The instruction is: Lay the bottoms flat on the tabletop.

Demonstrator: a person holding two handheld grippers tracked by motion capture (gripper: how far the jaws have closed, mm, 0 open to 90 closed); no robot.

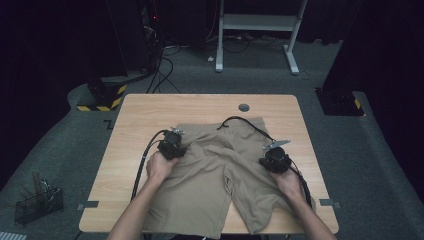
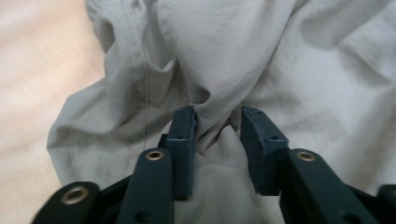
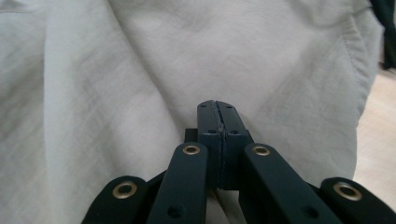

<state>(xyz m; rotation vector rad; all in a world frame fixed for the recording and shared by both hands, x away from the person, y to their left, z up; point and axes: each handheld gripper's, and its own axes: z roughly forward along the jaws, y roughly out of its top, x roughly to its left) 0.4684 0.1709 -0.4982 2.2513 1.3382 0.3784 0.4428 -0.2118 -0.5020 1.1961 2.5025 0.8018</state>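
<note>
Khaki shorts [image 1: 220,175] lie flat on the wooden table [image 1: 150,107], waistband far from the person, legs hanging toward the near edge. Left gripper [image 1: 172,147] sits on the left hip area; in the left gripper view its jaws stand partly apart with a bunched fold of fabric [image 2: 212,126] between them, pads not clearly pressing. Right gripper [image 1: 275,160] rests on the right leg; in the right gripper view its jaws meet fully [image 3: 217,116], no cloth visibly pinched.
</note>
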